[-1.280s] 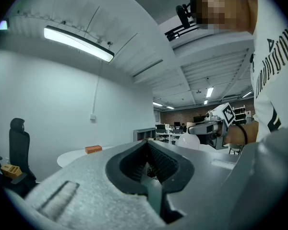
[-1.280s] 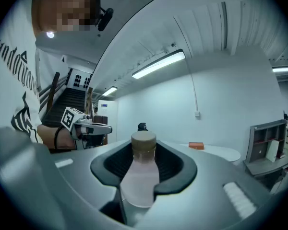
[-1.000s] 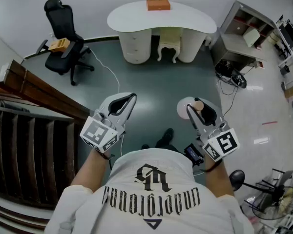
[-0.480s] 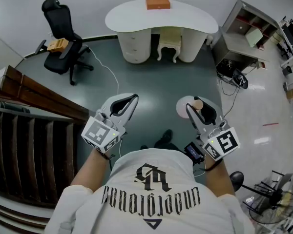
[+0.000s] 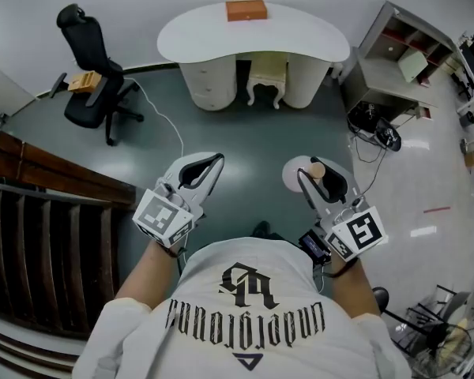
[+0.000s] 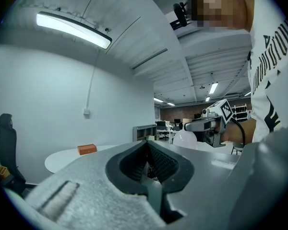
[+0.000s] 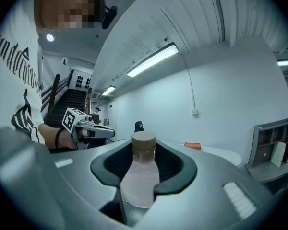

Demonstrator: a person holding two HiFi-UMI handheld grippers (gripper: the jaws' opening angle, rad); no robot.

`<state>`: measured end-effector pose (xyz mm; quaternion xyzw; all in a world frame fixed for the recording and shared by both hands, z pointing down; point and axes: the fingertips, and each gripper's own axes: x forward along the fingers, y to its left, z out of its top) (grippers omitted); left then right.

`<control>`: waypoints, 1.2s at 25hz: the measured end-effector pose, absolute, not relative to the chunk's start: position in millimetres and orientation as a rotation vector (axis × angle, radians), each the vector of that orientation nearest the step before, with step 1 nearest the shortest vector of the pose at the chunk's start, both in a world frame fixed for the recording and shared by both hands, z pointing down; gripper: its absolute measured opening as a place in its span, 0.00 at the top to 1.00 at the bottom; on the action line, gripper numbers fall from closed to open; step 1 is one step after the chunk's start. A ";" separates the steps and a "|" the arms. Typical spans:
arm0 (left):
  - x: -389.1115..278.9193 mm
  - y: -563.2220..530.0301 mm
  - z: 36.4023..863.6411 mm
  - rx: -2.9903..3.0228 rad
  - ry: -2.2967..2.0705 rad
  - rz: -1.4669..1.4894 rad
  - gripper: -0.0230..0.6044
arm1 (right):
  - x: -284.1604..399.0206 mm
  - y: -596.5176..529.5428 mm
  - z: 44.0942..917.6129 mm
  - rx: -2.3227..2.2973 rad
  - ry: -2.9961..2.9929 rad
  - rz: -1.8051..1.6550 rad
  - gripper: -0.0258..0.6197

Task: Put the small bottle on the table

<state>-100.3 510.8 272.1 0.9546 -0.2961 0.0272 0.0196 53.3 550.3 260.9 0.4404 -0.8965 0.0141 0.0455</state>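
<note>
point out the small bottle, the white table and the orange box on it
small bottle (image 7: 140, 176), right gripper view, on its pale body
white table (image 5: 300, 38), head view, on a bare part of its top
orange box (image 5: 246, 10), head view, on its top face

Floor: a grey-green floor (image 5: 276, 144) is shown.
Furniture: a white curved table (image 5: 300, 42) is flanked by a black office chair (image 5: 91, 93) and a grey shelf unit (image 5: 391, 69).
Stairs: wooden stairs (image 5: 47, 235) are seen at left.
Light: a strip light (image 6: 72, 28) is lit overhead.
</note>
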 end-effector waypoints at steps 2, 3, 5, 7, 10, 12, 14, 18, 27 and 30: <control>-80.7 497.2 272.1 2.958 -0.917 0.082 0.95 | 68.9 536.3 260.0 1.332 -2.740 0.041 0.75; -71.4 491.5 272.4 2.957 -0.918 0.083 0.95 | 76.5 530.7 259.2 1.325 -2.743 0.043 0.75; -55.3 480.9 273.2 2.954 -0.922 0.085 0.95 | 89.5 521.0 257.3 1.310 -2.749 0.041 0.75; -40.4 470.4 274.6 2.951 -0.920 0.084 0.95 | 101.6 511.0 255.9 1.299 -2.749 0.032 0.75; -21.3 457.0 279.1 2.948 -0.902 0.095 0.95 | 118.5 496.3 257.3 1.300 -2.747 0.042 0.75; -15.1 446.3 284.3 2.943 -0.900 0.100 0.95 | 125.6 486.5 259.3 1.308 -2.746 0.047 0.75; -10.0 435.5 287.2 2.940 -0.900 0.099 0.95 | 131.7 477.6 260.9 1.318 -2.746 0.053 0.75; 3.3 410.3 290.4 2.954 -0.880 0.096 0.95 | 143.4 456.3 263.3 1.336 -2.736 0.048 0.75; 21.7 330.0 303.5 2.967 -0.811 0.088 0.95 | 156.9 385.5 267.0 1.383 -2.703 0.050 0.75; 19.8 298.8 308.3 2.966 -0.787 0.094 0.95 | 151.8 354.3 271.7 1.381 -2.693 0.056 0.75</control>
